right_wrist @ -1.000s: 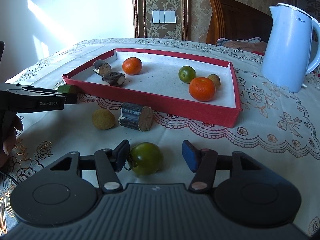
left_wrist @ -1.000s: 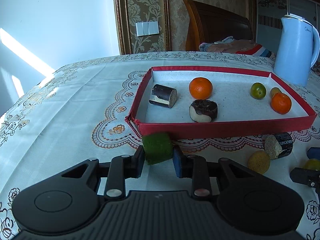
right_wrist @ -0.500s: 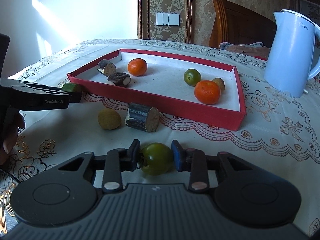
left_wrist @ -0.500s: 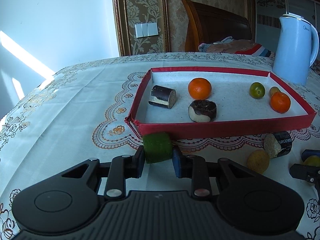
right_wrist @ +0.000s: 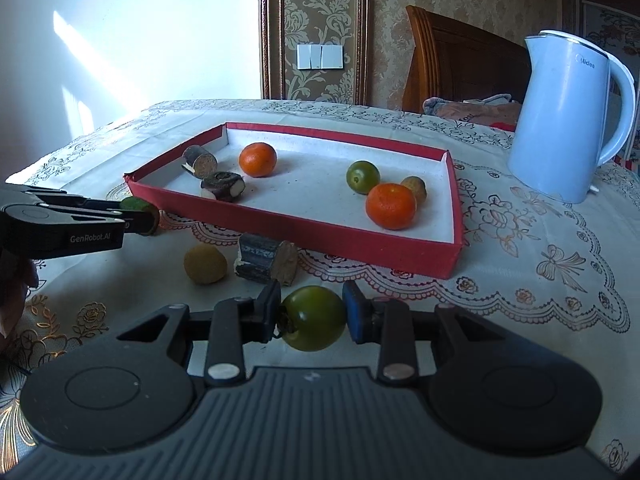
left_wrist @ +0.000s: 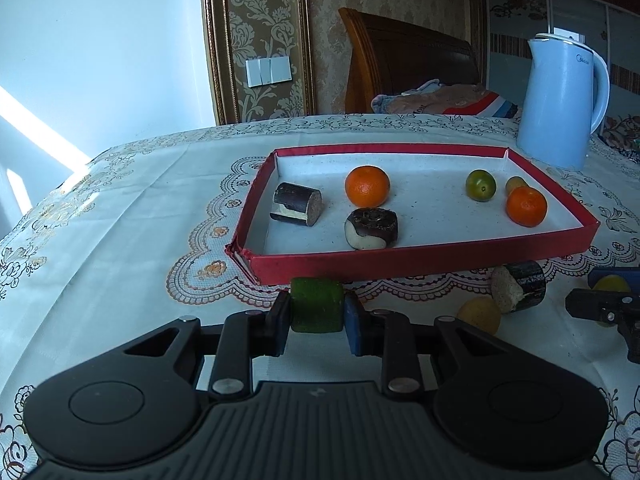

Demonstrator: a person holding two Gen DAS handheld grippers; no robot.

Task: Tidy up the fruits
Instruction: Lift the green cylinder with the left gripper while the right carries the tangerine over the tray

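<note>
Claws (left_wrist: 317,316) (right_wrist: 311,317) grip fruit beside tray edge (left_wrist: 400,260).

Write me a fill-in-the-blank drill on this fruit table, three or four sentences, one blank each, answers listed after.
1. The left gripper is shut on a green ____-shaped chunk.
2. The right gripper is shut on a dark green ____.
3. The red tray holds ____ orange tangerines.
4. The pale blue ____ stands outside the tray, on the tablecloth.

Missing words: cylinder; tomato; two; kettle
</note>
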